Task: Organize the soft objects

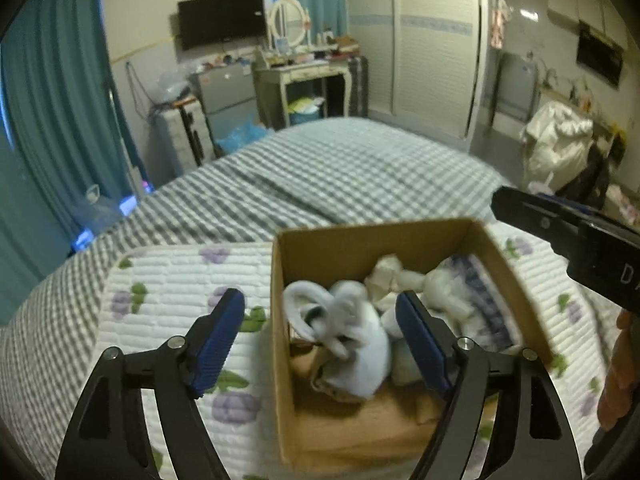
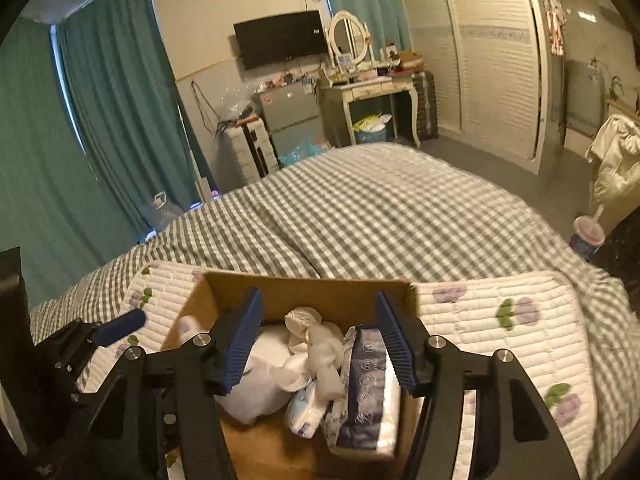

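Note:
An open cardboard box (image 1: 472,248) sits on a quilted floral mat (image 1: 172,280) on the bed and also shows in the right wrist view (image 2: 304,292). Inside lie a white cloth item (image 1: 360,340), crumpled white pieces (image 1: 424,284) and a blue-patterned tissue pack (image 2: 368,384). My left gripper (image 1: 320,340) is open and empty, straddling the box's left wall, with the white cloth blurred between its fingers. My right gripper (image 2: 318,344) is open and empty above the box contents. Its body (image 1: 568,236) shows at the right of the left wrist view.
The bed carries a grey checked cover (image 2: 380,216). Beyond it stand a dressing table with mirror (image 2: 368,92), a wall TV (image 2: 280,38), teal curtains (image 2: 112,112) and a wardrobe (image 2: 492,60). A cup with a straw (image 2: 588,236) stands at the right.

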`<control>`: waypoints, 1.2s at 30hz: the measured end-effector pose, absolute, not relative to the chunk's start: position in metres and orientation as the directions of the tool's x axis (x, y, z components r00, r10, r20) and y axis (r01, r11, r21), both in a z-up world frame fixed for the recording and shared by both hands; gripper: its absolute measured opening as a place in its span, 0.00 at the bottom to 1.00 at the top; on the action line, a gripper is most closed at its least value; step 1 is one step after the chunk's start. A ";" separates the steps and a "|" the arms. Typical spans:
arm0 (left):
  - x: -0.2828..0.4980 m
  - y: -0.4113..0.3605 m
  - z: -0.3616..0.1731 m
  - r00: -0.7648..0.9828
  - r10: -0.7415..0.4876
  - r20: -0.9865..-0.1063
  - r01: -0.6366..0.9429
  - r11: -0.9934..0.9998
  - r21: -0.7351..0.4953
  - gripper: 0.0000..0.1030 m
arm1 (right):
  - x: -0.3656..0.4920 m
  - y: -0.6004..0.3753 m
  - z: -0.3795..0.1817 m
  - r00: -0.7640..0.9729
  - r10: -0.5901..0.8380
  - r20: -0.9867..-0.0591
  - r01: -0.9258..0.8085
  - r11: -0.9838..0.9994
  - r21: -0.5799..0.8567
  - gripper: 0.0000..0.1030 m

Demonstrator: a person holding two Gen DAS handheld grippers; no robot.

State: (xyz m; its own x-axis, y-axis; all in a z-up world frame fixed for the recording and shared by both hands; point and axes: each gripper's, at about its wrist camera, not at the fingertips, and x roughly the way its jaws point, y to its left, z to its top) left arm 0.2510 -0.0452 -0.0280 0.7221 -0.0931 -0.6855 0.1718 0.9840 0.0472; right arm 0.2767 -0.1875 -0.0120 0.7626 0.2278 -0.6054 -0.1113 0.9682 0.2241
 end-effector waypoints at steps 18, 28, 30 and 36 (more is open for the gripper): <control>0.038 -0.027 0.180 0.954 -0.097 -0.283 0.117 0.992 0.053 0.94 | 0.032 -0.210 0.201 0.960 0.116 -0.255 -0.109 0.993 0.039 0.84; -0.031 -0.009 0.162 0.979 -0.082 -0.186 0.078 0.997 -0.029 0.98 | -0.053 -0.201 0.194 0.966 0.175 -0.188 -0.178 0.984 0.001 1.00; -0.032 -0.007 0.147 0.984 -0.062 -0.169 0.058 0.998 -0.027 0.98 | -0.059 -0.204 0.184 0.969 0.176 -0.174 -0.175 0.984 0.020 1.00; -0.002 -0.006 0.088 0.968 0.008 -0.252 -0.005 1.000 0.016 0.98 | -0.037 -0.203 0.136 0.965 0.170 -0.201 -0.163 0.985 0.050 1.00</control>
